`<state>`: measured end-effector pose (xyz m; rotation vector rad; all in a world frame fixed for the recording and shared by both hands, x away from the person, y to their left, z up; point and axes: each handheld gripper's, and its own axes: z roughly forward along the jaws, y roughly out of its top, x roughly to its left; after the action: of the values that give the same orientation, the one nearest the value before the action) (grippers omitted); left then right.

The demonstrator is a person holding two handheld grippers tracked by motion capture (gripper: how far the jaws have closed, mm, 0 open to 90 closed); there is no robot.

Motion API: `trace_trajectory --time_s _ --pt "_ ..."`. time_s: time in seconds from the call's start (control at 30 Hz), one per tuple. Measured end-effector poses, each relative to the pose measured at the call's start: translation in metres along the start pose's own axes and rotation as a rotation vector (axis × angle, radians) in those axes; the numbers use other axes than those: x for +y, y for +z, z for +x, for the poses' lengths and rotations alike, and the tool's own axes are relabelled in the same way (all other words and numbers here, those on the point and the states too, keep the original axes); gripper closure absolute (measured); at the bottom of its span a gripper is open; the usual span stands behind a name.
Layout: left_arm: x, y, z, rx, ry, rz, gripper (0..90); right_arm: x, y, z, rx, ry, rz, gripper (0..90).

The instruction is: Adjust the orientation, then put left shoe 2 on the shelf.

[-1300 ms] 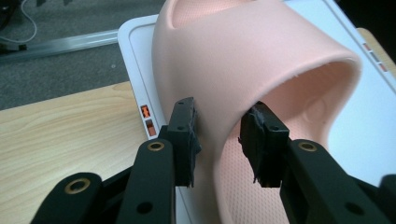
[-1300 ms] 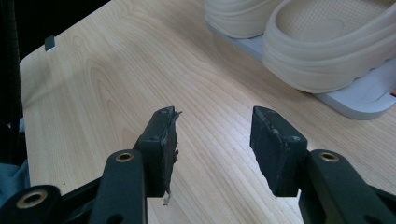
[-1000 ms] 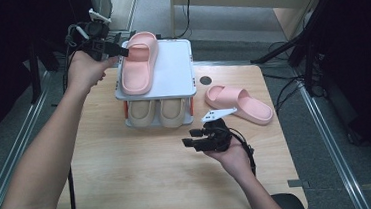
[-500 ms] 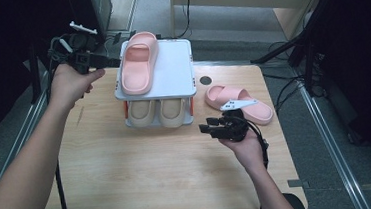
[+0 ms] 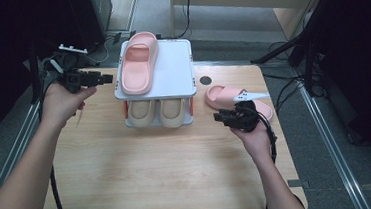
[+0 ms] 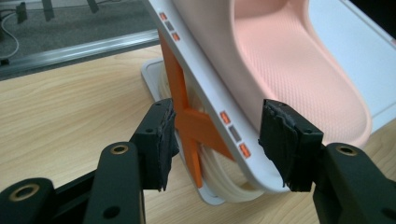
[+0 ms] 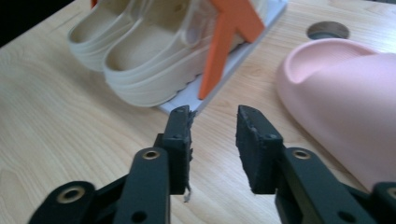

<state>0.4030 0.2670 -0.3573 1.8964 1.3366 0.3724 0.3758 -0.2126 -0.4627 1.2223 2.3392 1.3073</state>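
A pink slipper (image 5: 139, 63) lies on the white top shelf (image 5: 173, 70) of a small rack with orange supports (image 6: 187, 116). Two beige slippers (image 5: 159, 111) sit on the lower shelf. A second pink slipper (image 5: 223, 95) rests on the table to the right of the rack. My left gripper (image 5: 109, 79) hovers just left of the rack's top shelf. Its jaws have just been opening and stand open (image 6: 215, 140), pressing on nothing. My right gripper (image 5: 217, 117) is low over the table between the rack and the second slipper (image 7: 341, 88). Its jaws (image 7: 214, 135) have just been closing, with nothing between them.
The rack stands at the back middle of the wooden table (image 5: 154, 177). A round cable hole (image 5: 204, 80) sits behind the slipper on the table. Cables (image 5: 283, 92) trail off the right edge, and dark equipment stands to the left and right.
My left gripper has drawn back to the left, away from the pink slipper on the rack. My right hand has moved right and farther away, up to the slipper on the table.
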Motion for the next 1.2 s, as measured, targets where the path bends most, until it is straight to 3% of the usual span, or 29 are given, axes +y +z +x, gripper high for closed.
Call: trace_trajectory --time_s 0.23,0.37,0.57,0.87,0.97,1.2 --pt "-0.032 0.005 0.001 -0.006 -0.003 0.011 44.4 0.002 -0.009 -0.030 -0.043 0.056 -0.011 83.5" --pt "-0.048 0.007 -0.001 -0.015 -0.001 0.009 44.0 0.001 -0.014 -0.048 -0.058 0.098 -0.030 88.4" --pt "-0.068 0.009 -0.009 -0.019 0.014 -0.001 42.9 0.000 -0.015 -0.062 -0.084 0.115 -0.034 89.1" --pt "-0.097 0.014 -0.019 -0.037 0.035 0.008 44.0 0.001 -0.013 -0.073 -0.121 0.125 -0.032 84.8" --pt "-0.113 0.015 -0.026 -0.041 0.046 0.001 43.6 -0.001 -0.014 -0.077 -0.133 0.130 -0.030 85.5" --pt "-0.134 0.019 -0.037 -0.063 0.072 -0.002 42.2 -0.002 -0.018 -0.084 -0.146 0.147 -0.047 87.6"
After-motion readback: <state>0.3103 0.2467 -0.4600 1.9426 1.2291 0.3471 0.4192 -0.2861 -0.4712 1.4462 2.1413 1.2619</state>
